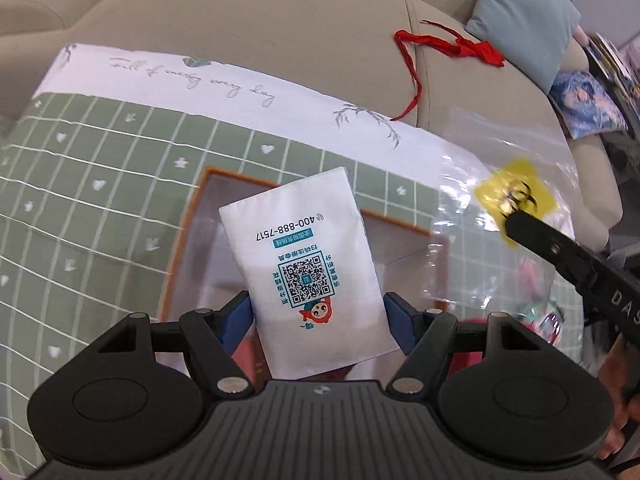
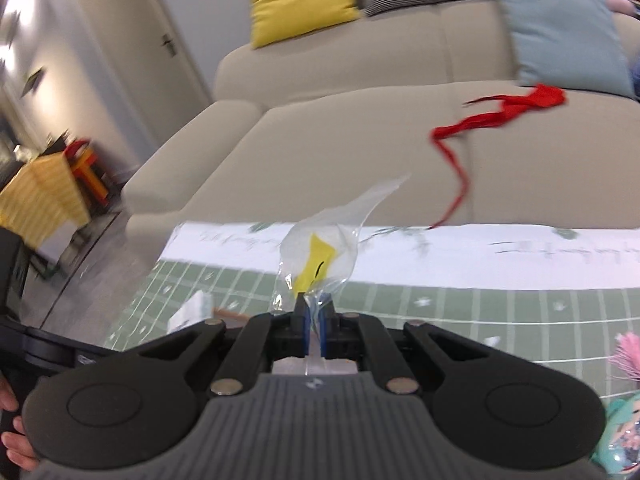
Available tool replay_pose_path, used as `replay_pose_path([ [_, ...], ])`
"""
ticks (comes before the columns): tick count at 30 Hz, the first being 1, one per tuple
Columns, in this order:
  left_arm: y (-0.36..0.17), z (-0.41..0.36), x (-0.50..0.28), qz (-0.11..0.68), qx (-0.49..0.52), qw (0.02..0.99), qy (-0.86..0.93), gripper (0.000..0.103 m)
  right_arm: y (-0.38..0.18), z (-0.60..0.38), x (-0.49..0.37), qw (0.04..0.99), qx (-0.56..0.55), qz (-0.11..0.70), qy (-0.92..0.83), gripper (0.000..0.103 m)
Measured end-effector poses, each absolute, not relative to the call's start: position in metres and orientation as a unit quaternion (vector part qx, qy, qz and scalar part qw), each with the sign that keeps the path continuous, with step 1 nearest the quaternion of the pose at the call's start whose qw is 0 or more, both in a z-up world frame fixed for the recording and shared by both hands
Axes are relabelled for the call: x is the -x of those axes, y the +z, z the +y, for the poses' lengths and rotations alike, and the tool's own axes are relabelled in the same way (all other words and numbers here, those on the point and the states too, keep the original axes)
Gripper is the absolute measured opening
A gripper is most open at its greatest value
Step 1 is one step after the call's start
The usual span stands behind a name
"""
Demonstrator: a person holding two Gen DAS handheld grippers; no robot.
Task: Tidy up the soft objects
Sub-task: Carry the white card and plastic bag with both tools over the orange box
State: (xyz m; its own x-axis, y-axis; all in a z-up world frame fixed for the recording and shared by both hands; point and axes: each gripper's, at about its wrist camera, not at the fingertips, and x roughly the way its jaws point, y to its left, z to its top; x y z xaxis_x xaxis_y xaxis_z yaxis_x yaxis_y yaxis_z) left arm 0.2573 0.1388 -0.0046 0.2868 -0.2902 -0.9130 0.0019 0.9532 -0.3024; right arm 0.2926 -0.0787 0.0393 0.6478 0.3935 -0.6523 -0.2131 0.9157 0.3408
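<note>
Blue-padded left tongs (image 1: 316,320) clamp flat, smooth white packet (image 1: 304,264).

A table covered by a green checked cloth (image 1: 100,208) with a white printed border stands just in front of a beige sofa (image 1: 248,12). On the cloth lies a shallow box with an orange rim (image 1: 188,216), near the middle. On the cloth, right of the box, sit a pink tassel (image 2: 630,354) and a teal toy (image 2: 620,436). Behind the box, on the sofa seat, a red ribbon (image 1: 416,68) trails toward the table edge; a pale blue cushion (image 1: 520,4) leans beyond it
</note>
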Motion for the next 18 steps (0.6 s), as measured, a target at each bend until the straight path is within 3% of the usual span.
replay_pose_path([
  [8,-0.010,0.157,-0.243,0.587,0.107,0.795,-0.106,0.081,0.028,-0.025,-0.287,0.883,-0.049,0.427,0.186,0.001],
  [18,-0.016,0.132,-0.240,0.554,-0.024,0.824,-0.115,0.081,-0.027,-0.007,-0.299,0.853,0.007,0.494,0.164,0.001],
])
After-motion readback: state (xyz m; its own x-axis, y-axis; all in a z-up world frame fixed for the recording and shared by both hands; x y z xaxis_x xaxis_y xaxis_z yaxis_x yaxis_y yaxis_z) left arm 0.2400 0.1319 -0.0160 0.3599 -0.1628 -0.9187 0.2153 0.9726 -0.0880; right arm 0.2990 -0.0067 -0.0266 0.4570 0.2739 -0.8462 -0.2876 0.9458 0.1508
